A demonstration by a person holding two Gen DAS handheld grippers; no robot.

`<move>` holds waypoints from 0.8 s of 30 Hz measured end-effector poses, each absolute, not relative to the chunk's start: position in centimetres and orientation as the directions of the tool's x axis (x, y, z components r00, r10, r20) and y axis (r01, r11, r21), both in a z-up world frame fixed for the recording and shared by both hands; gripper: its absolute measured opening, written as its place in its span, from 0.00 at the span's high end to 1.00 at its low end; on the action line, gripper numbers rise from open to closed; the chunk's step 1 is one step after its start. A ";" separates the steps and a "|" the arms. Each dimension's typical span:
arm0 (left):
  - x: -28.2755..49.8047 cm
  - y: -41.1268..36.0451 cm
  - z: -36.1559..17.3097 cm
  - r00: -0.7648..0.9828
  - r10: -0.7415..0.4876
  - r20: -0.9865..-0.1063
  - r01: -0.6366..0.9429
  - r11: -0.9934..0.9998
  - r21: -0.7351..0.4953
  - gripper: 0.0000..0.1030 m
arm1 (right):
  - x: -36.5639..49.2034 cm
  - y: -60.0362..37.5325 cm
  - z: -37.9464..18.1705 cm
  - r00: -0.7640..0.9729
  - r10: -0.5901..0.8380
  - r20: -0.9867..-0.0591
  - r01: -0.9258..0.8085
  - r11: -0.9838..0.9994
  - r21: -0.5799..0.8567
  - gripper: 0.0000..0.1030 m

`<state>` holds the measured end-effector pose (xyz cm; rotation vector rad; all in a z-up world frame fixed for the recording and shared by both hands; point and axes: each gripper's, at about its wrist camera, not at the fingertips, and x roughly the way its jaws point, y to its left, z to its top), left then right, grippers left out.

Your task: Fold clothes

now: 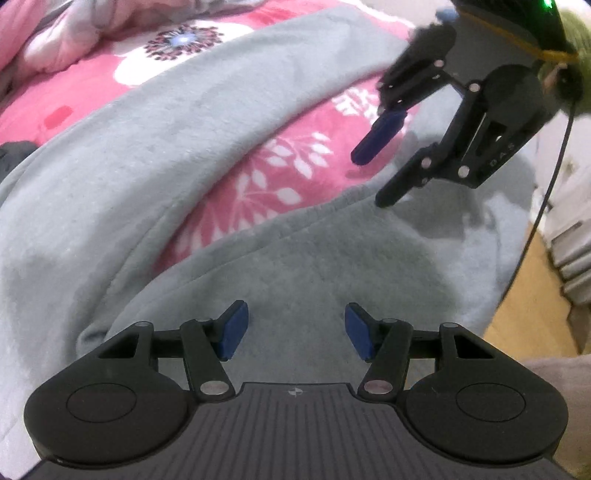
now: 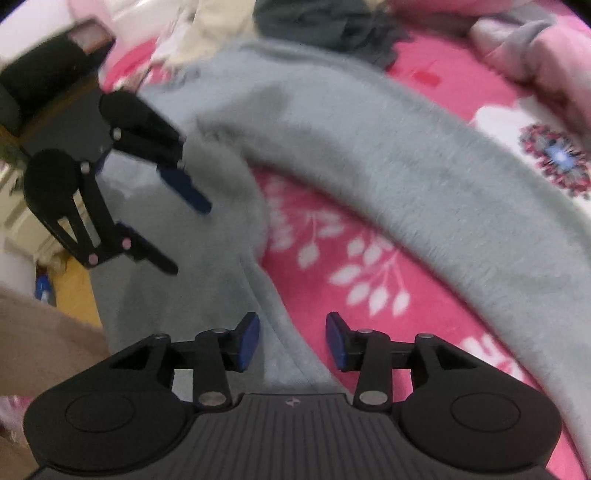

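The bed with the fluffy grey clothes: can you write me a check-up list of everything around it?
Surface: pink floral blanket, mostly covered.
Job's things: grey fleece garment spread out, one long part curving across the blanket.
Clutter: dark clothes and pink-and-grey fabric at the far edge.
Tongs: left tongs open, empty; right tongs open astride a fleece edge.
Cables: black cord behind the right tongs.
Surroundings: wooden floor.

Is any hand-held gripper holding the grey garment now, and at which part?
Nothing is held. The left hand-held gripper and the right hand-held gripper both stand open above the grey garment.
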<state>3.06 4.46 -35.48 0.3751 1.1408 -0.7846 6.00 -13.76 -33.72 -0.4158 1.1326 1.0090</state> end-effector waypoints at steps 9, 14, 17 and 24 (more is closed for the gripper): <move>3.9 2.7 -34.7 0.275 -0.318 -0.907 0.692 0.720 -0.043 0.44 | 5.8 -15.1 -32.3 0.153 0.431 -0.890 -0.858 0.505 0.097 0.97; 4.6 1.5 -35.9 0.276 -0.286 -0.918 0.676 0.736 -0.026 0.42 | 4.6 -14.4 -34.9 0.275 0.327 -0.904 -0.852 0.518 -0.072 0.89; 4.4 1.4 -36.1 0.281 -0.277 -0.919 0.670 0.742 -0.019 0.42 | 4.1 -15.0 -35.1 0.365 0.303 -0.880 -0.790 0.601 -0.121 0.66; 4.8 1.2 -36.3 0.260 -0.256 -0.931 0.661 0.750 -0.021 0.41 | 3.9 -24.3 -30.7 0.505 0.149 -0.850 -0.501 0.852 -0.149 0.56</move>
